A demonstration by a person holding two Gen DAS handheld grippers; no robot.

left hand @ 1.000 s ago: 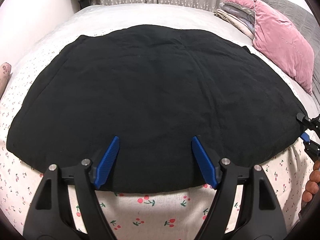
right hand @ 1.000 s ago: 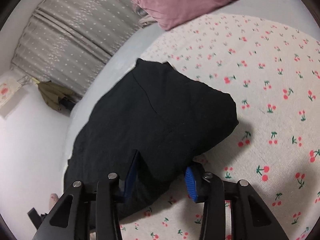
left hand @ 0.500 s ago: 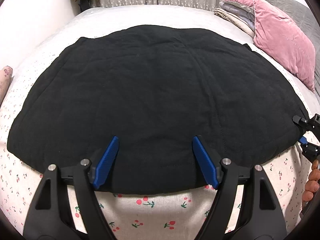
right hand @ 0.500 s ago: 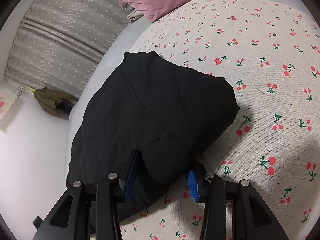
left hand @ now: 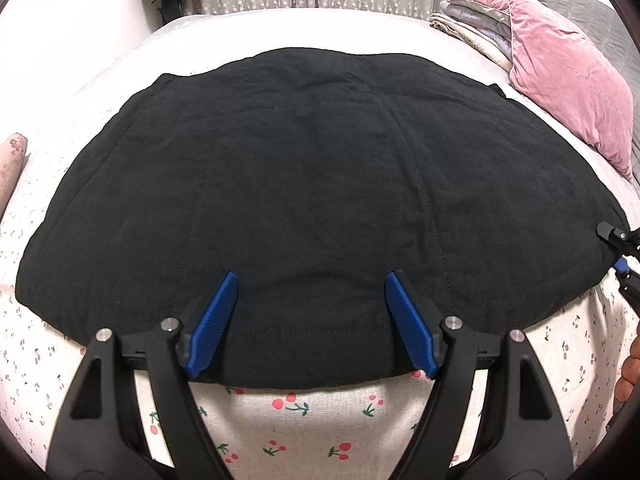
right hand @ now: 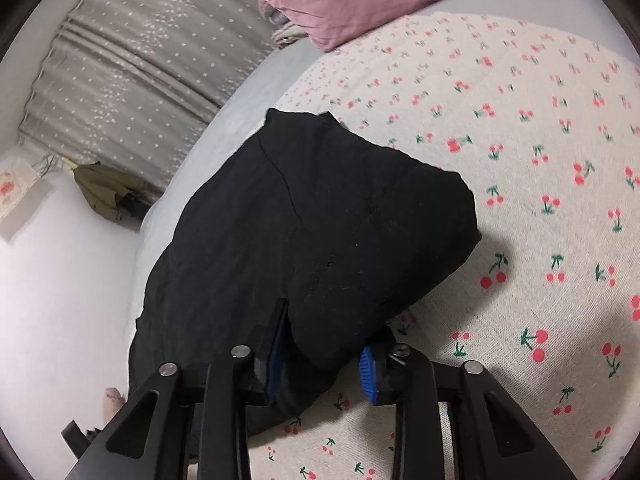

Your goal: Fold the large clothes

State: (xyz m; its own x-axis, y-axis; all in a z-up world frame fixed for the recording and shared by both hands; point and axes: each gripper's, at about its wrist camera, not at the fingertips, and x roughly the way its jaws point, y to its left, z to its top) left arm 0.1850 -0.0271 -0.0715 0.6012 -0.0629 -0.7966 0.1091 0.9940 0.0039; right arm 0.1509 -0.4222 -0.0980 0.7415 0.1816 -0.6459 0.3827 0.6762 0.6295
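Two grippers work one black garment (left hand: 312, 184), spread flat across the bed (left hand: 288, 404). At its near hem the left gripper (left hand: 310, 300) hovers spread wide; the right gripper (right hand: 320, 344), jaws just closing, pinches its right-hand corner, nearer for lifting.

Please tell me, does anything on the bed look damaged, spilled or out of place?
Nothing stands out. The black garment lies flat and undamaged on the cherry-print sheet; only its corner bunches between the fingers of the right gripper, whose jaws have just been closing. The left gripper is open over the near hem.
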